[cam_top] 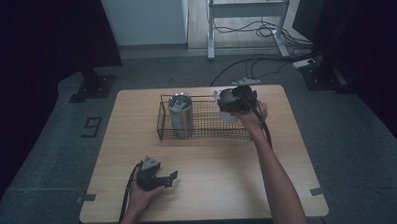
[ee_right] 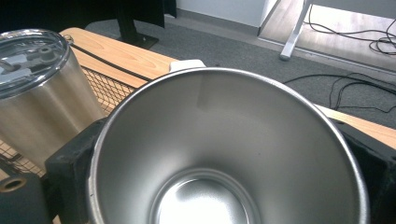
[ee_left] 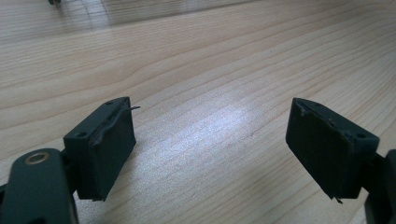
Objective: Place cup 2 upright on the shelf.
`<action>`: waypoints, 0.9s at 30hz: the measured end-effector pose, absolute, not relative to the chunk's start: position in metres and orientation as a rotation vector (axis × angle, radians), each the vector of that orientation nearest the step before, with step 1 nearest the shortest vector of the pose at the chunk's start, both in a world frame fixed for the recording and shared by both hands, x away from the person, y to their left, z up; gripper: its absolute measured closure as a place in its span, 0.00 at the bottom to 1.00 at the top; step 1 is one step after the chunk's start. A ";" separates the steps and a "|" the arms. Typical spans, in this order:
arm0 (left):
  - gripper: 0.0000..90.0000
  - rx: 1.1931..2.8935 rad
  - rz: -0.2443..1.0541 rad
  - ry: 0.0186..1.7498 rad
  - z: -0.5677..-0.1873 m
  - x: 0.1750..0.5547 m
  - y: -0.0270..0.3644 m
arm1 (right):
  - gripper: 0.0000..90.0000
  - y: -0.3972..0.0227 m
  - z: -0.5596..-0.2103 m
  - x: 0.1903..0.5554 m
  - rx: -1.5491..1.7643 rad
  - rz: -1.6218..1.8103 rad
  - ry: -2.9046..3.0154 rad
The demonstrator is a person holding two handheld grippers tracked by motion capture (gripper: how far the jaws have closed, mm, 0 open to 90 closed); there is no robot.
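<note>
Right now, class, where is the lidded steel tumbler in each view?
High view: lidded tumbler stands at the wire basket's left end.
Right gripper view: tumbler upper left, beside the gripped open cup.
Left gripper view: bare table between jaws.
Shared landmark: the wooden table.

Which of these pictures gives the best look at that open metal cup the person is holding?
The right gripper view: the open cup sits between that claw's jaws, its shiny inside and rim plain. The high view shows the cup small and pale at the wire basket, mostly behind the right claw. The left gripper view faces bare tabletop.
</note>
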State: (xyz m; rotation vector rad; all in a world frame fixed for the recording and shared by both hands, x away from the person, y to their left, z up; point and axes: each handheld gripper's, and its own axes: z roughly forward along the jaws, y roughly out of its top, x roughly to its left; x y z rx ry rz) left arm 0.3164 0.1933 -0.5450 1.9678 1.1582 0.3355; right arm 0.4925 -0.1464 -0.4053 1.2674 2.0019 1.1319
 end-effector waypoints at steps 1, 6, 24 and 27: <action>0.18 1.966 0.336 1.158 -0.545 0.316 0.193 | 0.06 -0.146 -0.405 0.493 1.268 1.130 2.005; 0.18 1.970 0.334 1.155 -0.545 0.316 0.193 | 0.06 -0.144 -0.408 0.497 1.275 1.120 2.009; 0.18 1.970 0.334 1.155 -0.545 0.316 0.193 | 0.06 -0.154 -0.424 0.506 1.340 1.100 2.009; 0.18 1.971 0.332 1.155 -0.545 0.316 0.193 | 0.06 -0.155 -0.426 0.507 1.344 1.090 2.010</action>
